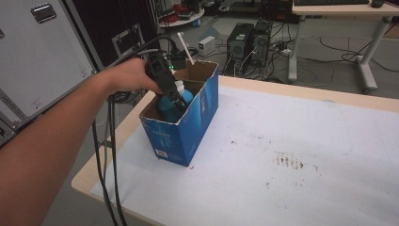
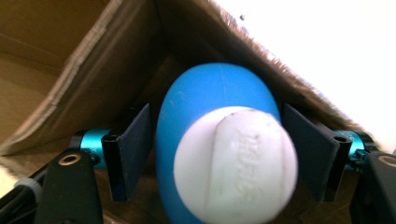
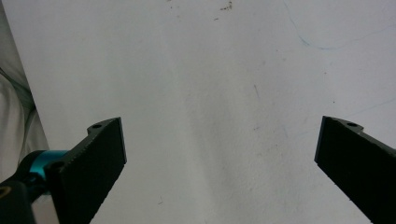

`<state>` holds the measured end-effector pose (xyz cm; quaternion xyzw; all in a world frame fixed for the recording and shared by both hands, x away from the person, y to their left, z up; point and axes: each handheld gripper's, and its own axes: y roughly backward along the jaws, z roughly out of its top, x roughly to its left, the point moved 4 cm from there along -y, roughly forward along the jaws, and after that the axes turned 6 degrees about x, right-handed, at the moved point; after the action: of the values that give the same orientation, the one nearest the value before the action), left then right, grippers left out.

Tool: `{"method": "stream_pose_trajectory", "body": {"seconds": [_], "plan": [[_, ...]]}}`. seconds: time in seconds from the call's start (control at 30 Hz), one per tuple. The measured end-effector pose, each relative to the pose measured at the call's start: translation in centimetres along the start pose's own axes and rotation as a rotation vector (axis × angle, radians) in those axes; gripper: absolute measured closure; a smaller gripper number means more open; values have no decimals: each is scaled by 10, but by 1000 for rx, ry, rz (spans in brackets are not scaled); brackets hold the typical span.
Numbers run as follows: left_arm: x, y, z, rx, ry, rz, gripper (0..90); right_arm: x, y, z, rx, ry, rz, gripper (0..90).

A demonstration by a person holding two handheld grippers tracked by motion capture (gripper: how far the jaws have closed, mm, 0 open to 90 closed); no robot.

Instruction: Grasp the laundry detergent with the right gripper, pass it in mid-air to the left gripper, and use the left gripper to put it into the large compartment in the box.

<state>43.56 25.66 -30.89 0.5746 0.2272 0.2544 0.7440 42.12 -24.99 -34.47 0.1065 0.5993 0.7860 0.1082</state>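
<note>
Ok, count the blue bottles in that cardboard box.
1 that I can see: a blue bottle with a white cap, standing in the near end of the cardboard box, between the left tool's open jaws. The box walls may hide others.

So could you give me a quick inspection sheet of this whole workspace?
Surface: white table cover, brown stains.
Job's things: blue bottle with white cap inside the open blue cardboard box.
Clutter: white stick rising behind the box.
Grippers: left hand-held gripper reaches into the box, jaws either side of the bottle with a gap; right hand-held gripper open above bare cover.
Cables: black cables hanging from the left one.
Surroundings: computer towers, grey case, desk.
</note>
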Motion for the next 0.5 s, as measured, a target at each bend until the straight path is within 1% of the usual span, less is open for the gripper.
{"method": "stream_pose_trajectory", "body": {"seconds": [0.07, 0.1, 0.13, 0.27, 0.4, 0.43, 0.47, 0.5], "plan": [[0, 5, 1, -6, 3, -2, 257, 0, 1, 0, -6, -6, 0, 14], [0, 5, 1, -6, 3, -2, 257, 0, 1, 0, -6, -6, 0, 14], [-1, 12, 3, -17, 4, 1, 257, 0, 1, 1, -8, -3, 1, 14], [-4, 30, 10, -53, 0, 7, 257, 1, 2, 0, -10, -3, -1, 13], [-7, 47, 17, -86, -3, 3, 257, 1, 3, 0, -14, -7, -3, 13], [-8, 51, 18, -93, -2, 8, 257, 1, 3, 0, -16, -1, -3, 13], [-10, 55, 20, -104, 5, 8, 251, 1, 4, -1, -15, -4, -2, 13], [-10, 59, 21, -110, 7, 11, 210, 1, 4, -1, -15, -4, -4, 13]]}}
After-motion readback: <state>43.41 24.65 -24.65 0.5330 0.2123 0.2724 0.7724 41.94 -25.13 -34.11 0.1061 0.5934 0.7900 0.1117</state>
